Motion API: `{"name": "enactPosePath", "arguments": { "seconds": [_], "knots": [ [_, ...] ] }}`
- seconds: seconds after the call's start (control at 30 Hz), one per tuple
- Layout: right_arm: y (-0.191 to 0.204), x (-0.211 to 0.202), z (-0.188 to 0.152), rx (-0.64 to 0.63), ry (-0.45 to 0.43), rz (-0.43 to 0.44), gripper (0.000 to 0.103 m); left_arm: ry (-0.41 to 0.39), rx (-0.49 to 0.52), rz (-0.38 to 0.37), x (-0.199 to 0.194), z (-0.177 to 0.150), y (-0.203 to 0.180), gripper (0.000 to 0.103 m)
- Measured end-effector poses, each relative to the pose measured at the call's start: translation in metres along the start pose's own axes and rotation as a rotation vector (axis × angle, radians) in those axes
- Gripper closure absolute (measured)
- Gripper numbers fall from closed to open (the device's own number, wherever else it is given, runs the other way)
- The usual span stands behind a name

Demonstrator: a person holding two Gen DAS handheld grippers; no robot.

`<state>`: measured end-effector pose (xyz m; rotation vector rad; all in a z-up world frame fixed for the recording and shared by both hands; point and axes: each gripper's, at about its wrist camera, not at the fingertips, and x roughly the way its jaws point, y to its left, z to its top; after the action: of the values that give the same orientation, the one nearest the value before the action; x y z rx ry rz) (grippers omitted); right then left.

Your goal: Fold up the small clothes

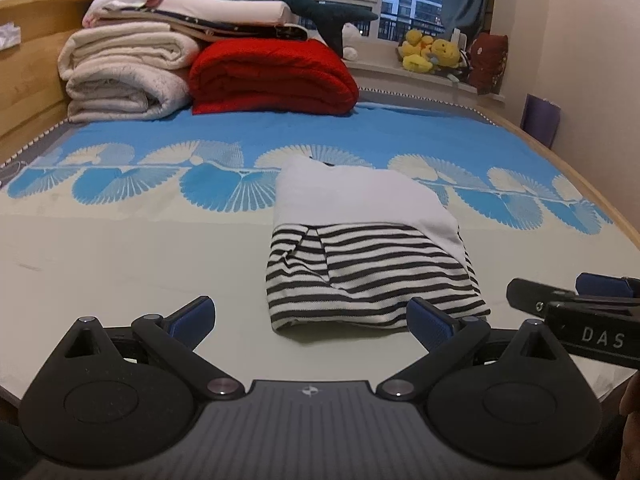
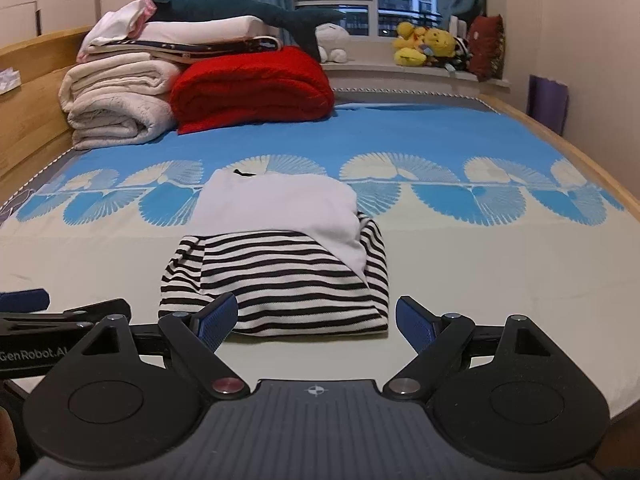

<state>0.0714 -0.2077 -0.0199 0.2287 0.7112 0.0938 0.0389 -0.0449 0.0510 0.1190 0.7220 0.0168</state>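
My left tool (image 1: 311, 320) is spread wide and empty, the folded striped garment (image 1: 360, 272) lying on the bed (image 1: 120, 264) just ahead of its right finger. My right tool (image 2: 316, 320) gapes empty too, the garment straight ahead between its fingers. Pinching only the top layer could undo the fold.

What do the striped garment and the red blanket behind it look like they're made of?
Striped garment: looks like soft matte knit, likely cotton jersey; it drapes limply with a fine weave. Red blanket: seems thick, plush fleece or quilting, judging by its puffy rolled folds.
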Motion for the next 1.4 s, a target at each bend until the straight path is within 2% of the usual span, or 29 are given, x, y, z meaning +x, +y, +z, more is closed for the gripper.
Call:
{"name": "enactPosePath", "arguments": {
  "seconds": [0.27, 1.4],
  "knots": [
    [0.0074, 0.0031, -0.0005, -0.037, 0.013, 0.008, 0.016, -0.002, -0.005, 0.005, 0.0011, -0.0023, 0.0014, 0.001],
    [0.0068, 0.0046, 0.0001, -0.031, 0.02, 0.009, 0.017, 0.007, -0.018, 0.005, 0.0039, -0.0025, -0.0027, 0.001]
  ]
}}
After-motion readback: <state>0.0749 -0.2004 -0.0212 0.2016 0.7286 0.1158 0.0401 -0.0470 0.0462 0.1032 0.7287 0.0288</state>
